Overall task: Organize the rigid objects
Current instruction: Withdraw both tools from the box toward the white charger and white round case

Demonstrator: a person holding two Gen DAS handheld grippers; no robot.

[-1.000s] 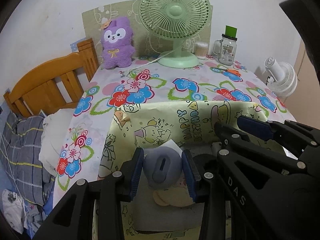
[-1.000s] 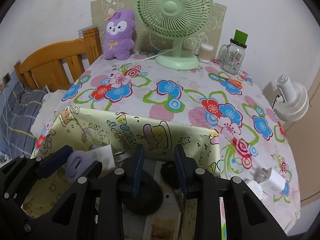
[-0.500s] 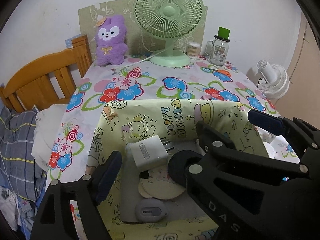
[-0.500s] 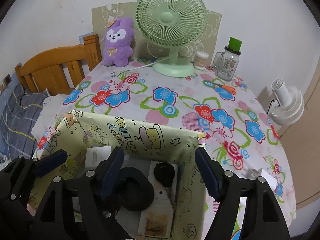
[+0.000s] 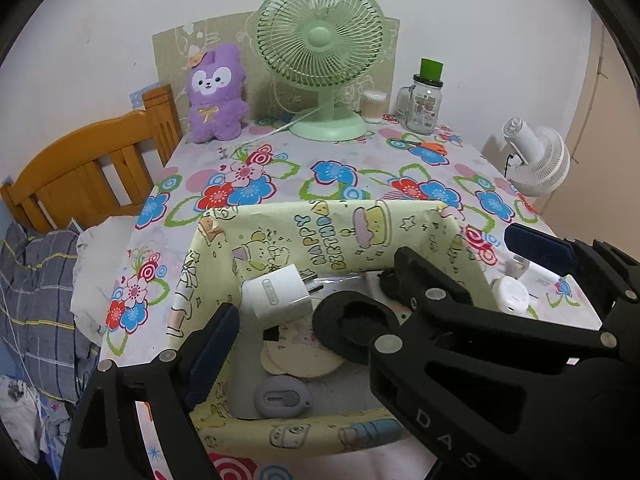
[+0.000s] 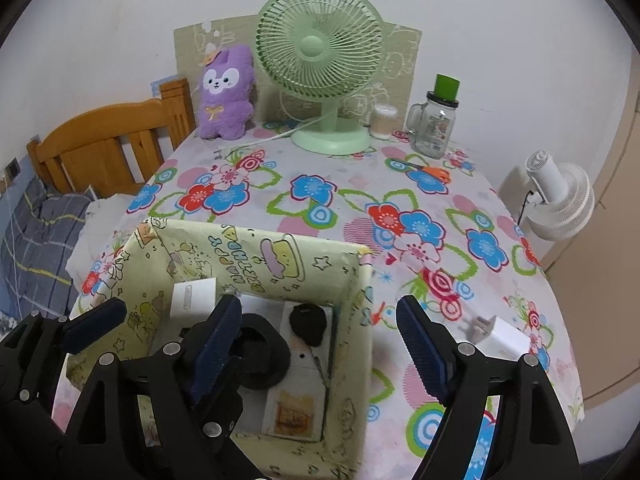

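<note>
Two grippers, left gripper (image 5: 308,344) and right gripper (image 6: 320,344), were opening, empty, above the box (image 5: 320,224); grey gadget (image 5: 282,398) and black ring (image 6: 260,356) lay inside, white charger (image 6: 500,338) outside.

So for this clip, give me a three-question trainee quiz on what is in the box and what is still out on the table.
1. True or false: the grey oval gadget lies inside the yellow box.
2. Which lies outside the box? A) black ring pad B) white charger on the tablecloth C) black key fob
3. Fill in: neither the left gripper nor the right gripper holds anything; the jaws of both are ____.

Key: 1 true; 2 B; 3 opening
</note>
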